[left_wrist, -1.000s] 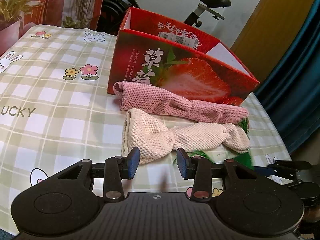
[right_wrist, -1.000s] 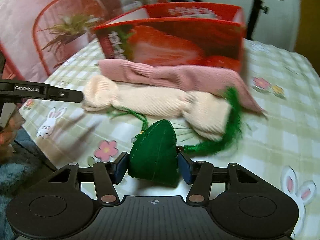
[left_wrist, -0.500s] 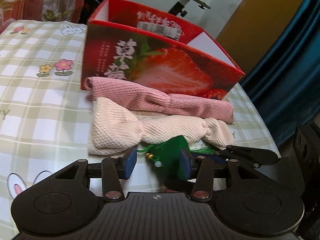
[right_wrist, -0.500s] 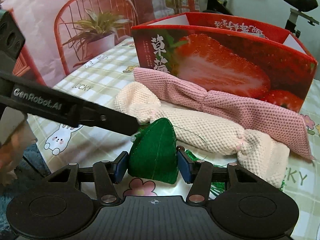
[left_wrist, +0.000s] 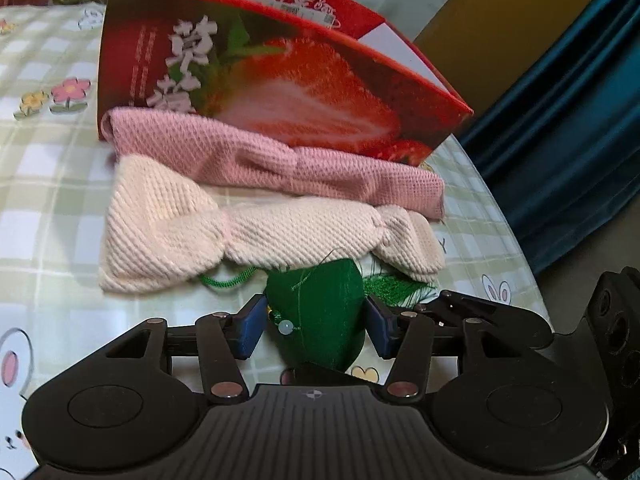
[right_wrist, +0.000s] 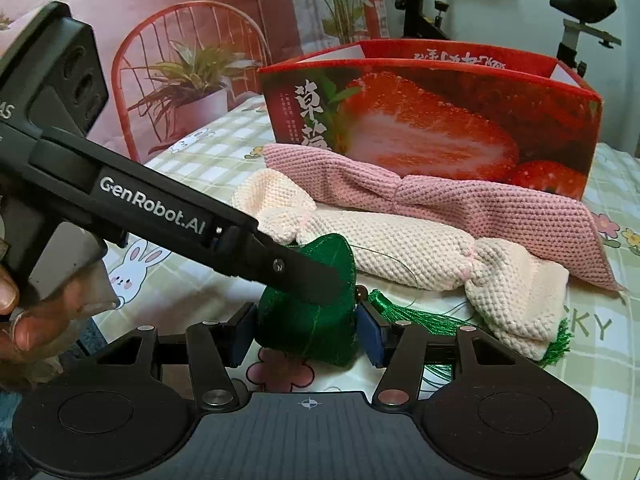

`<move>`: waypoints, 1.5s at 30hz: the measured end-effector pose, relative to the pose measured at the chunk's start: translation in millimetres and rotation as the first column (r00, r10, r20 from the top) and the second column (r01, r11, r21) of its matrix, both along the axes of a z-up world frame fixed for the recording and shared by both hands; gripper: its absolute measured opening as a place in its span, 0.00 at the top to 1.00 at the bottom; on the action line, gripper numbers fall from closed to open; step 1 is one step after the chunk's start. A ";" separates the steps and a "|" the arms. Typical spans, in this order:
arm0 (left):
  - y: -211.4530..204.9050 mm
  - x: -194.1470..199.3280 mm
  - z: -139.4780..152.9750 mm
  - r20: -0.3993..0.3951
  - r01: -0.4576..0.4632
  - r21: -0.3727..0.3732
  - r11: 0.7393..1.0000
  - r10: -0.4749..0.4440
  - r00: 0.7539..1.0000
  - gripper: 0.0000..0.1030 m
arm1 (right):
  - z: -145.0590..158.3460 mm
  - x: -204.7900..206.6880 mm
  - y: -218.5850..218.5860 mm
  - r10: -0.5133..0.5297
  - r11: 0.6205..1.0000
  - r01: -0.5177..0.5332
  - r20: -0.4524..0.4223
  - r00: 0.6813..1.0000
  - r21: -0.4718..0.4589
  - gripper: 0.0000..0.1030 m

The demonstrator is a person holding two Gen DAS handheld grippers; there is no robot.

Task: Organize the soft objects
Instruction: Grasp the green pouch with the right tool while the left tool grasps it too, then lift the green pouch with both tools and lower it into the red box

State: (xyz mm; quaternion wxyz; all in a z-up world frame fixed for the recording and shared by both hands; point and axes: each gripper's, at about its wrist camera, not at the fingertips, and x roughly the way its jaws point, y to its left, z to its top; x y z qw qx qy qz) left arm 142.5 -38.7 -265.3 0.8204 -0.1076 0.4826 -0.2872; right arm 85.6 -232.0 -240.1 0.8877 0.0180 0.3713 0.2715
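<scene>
You are holding the green sachet [right_wrist: 308, 320] between the blue pads [right_wrist: 370, 336] of your right hand-held gripper [right_wrist: 306, 332]; its jaws are pressing against both sides of the fabric, so it is pinching the sachet just above the desk [right_wrist: 600, 368], close to the near edge. Your left hand-held gripper [left_wrist: 314, 322] is reaching in from the left side, and one of its black fingers [right_wrist: 304, 276] is lying across the top of the sachet in the right wrist view. In the left wrist view the sachet [left_wrist: 320, 312] is sitting between the left pads [left_wrist: 250, 326], with a sliver of gap showing on each side, so the left jaws are standing spread around it rather than gripping. The sachet's green tassel [right_wrist: 416, 316] is trailing on the checked cloth toward the right edge of the desk, partly under the cream knitted bow [right_wrist: 404, 248]. The pink knitted bow [right_wrist: 452, 200] is lying just behind the cream one, touching it, and leaning against the front wall of the red strawberry box [right_wrist: 440, 120], which is standing open toward the far edge.
</scene>
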 end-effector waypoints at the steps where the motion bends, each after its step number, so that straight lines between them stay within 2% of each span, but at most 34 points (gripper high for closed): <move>1: 0.2 -0.4 -1.5 -0.003 -0.005 -0.010 1.000 0.005 1.000 0.47 | 0.0 -0.6 -0.5 -0.002 1.000 0.002 -0.001 1.000 0.005 0.51; 15: 6.8 -7.8 4.2 0.006 -0.010 -0.033 0.999 0.010 1.000 0.49 | 5.7 -5.7 2.1 0.012 1.000 -0.012 0.015 1.000 -0.002 0.53; 20: 2.3 -8.8 37.8 0.101 0.056 -0.033 0.998 -0.052 0.993 0.49 | 30.6 -7.6 -7.8 -0.006 1.000 0.004 0.066 0.998 0.025 0.53; 23: 2.1 -5.0 59.5 0.132 0.059 -0.053 0.997 -0.051 0.990 0.49 | 50.8 -1.8 -13.1 -0.009 0.999 0.007 0.090 0.996 0.031 0.53; 27: 2.3 1.9 94.4 0.192 0.054 -0.090 0.994 -0.036 0.981 0.49 | 87.3 8.6 -14.6 0.013 1.000 -0.013 0.166 0.986 -0.006 0.53; 37: 8.1 31.2 184.9 0.372 0.028 -0.159 0.987 0.034 0.927 0.49 | 181.7 58.8 -2.1 0.059 0.997 -0.038 0.344 0.937 -0.066 0.53; 41: 11.0 59.2 202.3 0.409 0.009 -0.187 0.982 0.070 0.910 0.49 | 203.9 92.1 7.8 0.058 0.997 -0.036 0.380 0.923 -0.064 0.53; 45: 14.6 92.6 204.0 0.401 -0.039 -0.206 0.978 0.121 0.908 0.49 | 207.0 131.0 23.5 0.072 0.995 -0.040 0.409 0.910 -0.086 0.53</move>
